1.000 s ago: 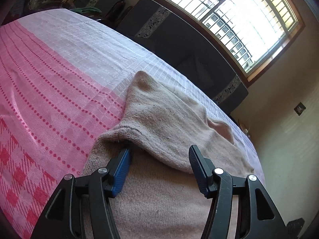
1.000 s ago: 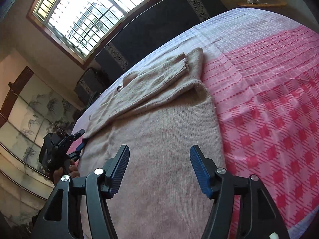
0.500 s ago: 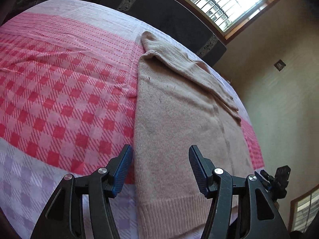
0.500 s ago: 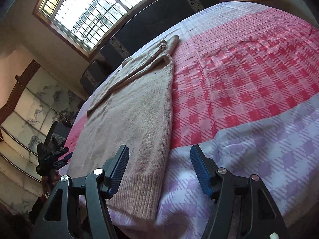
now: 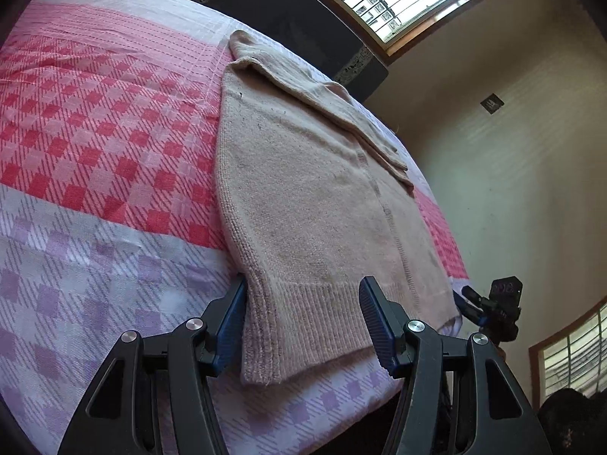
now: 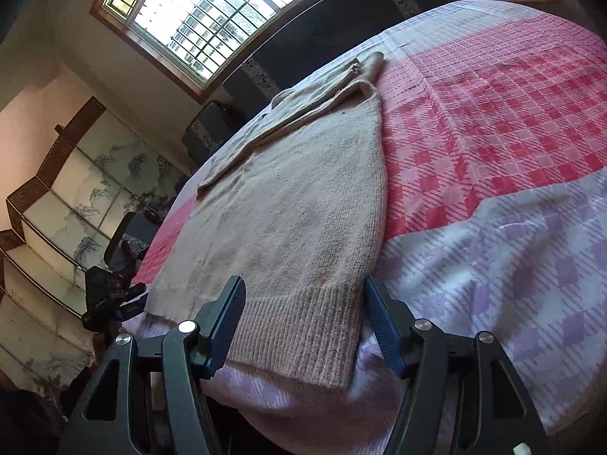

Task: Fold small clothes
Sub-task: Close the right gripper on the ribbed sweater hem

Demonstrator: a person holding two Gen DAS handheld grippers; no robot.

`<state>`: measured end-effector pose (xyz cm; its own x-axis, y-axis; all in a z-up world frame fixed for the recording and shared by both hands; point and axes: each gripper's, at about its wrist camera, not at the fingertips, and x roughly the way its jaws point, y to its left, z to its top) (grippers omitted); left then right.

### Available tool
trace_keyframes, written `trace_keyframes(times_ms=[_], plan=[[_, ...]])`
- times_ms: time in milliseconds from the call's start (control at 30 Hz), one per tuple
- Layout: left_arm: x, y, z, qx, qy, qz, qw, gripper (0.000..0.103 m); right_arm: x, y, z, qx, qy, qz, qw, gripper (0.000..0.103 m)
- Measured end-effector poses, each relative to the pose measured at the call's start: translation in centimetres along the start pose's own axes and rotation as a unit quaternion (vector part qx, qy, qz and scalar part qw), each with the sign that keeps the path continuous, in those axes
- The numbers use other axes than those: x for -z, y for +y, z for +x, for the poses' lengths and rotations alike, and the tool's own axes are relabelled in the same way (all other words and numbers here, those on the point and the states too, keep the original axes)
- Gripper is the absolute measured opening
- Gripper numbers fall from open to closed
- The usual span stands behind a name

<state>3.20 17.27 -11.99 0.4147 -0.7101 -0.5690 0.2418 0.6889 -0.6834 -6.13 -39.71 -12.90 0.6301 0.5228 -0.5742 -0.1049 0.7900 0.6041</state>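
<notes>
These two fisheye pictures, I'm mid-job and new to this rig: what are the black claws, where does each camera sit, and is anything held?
The claws are hand-held two-finger grippers, one per hand, each with its own camera looking along its fingers. The left view shows the left gripper; the right view shows the right gripper. A beige knitted sweater lies flat on a pink and lilac checked bedsheet, sleeves folded across its top. Each gripper straddles one corner of the ribbed hem, with its jaws open. Nothing is gripped yet.
</notes>
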Motion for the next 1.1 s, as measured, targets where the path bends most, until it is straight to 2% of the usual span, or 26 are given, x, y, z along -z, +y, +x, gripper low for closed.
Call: trace_keyframes(times_ms=[100,167,200,233,300,400,467,600,933,1100], plan=[[0.0,-0.1,-0.1,0.001,-0.009,-0.001,1.0000,0.059,0.2,0.4,0.2,-0.004,0.000,-0.001,1.000,0.059],[0.1,-0.6,0.2,-0.009,-0.018,0.007,0.9998,0.059,0.6,0.4,0.9,-0.019,0.016,0.010,1.000,0.038],[0.2,-0.9,0.2,-0.019,-0.022,0.012,0.9995,0.059,0.8,0.3,1.4,-0.025,0.024,0.017,0.999,0.023],[0.4,-1.3,0.3,-0.034,-0.027,0.021,0.9988,0.059,1.1,0.4,1.7,-0.020,0.025,0.014,0.999,0.016],[0.6,-2.7,0.7,-0.080,-0.036,0.047,0.9950,0.059,1.2,0.6,1.8,-0.022,0.022,0.014,0.999,0.016],[1.2,-4.6,1.9,-0.159,-0.045,0.100,0.9812,0.059,1.1,0.4,1.7,-0.024,0.022,0.019,0.999,0.016],[1.5,-5.1,2.4,-0.192,-0.052,0.115,0.9734,0.061,1.1,0.2,1.6,-0.023,0.020,0.021,0.999,0.015],[1.6,-5.4,2.9,-0.201,-0.052,0.123,0.9703,0.069,1.1,0.1,1.6,-0.020,0.020,0.019,0.999,0.013],[2.6,-7.1,4.8,-0.262,-0.038,0.185,0.9463,0.077,0.9,0.0,1.7,-0.022,0.017,0.022,0.999,0.013],[2.8,-7.2,4.9,-0.266,-0.039,0.190,0.9443,0.080,0.8,-0.1,1.7,-0.022,0.016,0.023,0.999,0.013]])
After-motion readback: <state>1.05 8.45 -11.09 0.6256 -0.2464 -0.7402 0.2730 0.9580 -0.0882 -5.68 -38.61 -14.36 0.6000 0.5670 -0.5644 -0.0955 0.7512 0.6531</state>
